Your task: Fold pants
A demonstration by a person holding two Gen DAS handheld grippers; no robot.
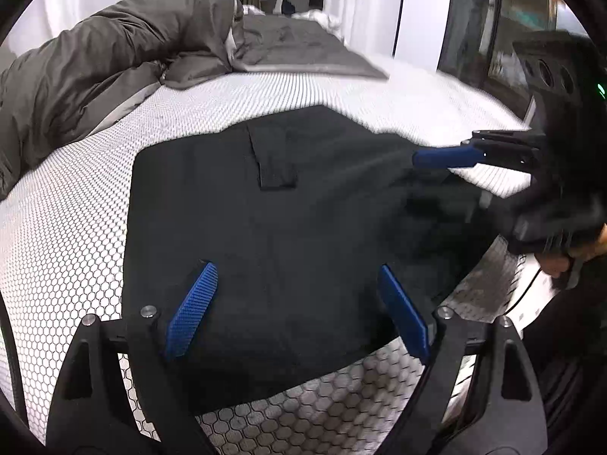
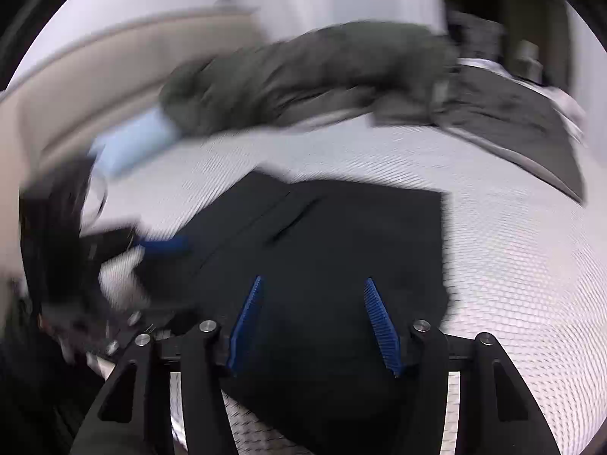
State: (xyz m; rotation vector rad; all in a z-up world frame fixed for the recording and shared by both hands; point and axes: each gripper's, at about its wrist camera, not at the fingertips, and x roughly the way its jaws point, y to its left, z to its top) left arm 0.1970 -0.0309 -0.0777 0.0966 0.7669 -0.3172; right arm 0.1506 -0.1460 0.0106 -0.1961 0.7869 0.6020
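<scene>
Mattress [image 1: 95, 204]; folded pants [image 1: 288, 227] squarish

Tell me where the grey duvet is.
In the left wrist view the grey duvet lies bunched at upper left on the white mattress, beyond the black pants and apart from them.

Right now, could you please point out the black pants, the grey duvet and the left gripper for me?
black pants [image 1: 303, 227]: left wrist view, middle of the folded cloth.
grey duvet [image 1: 114, 57]: left wrist view, bunched upper part.
left gripper [image 1: 299, 311]: left wrist view, midway between its blue fingertips.
</scene>
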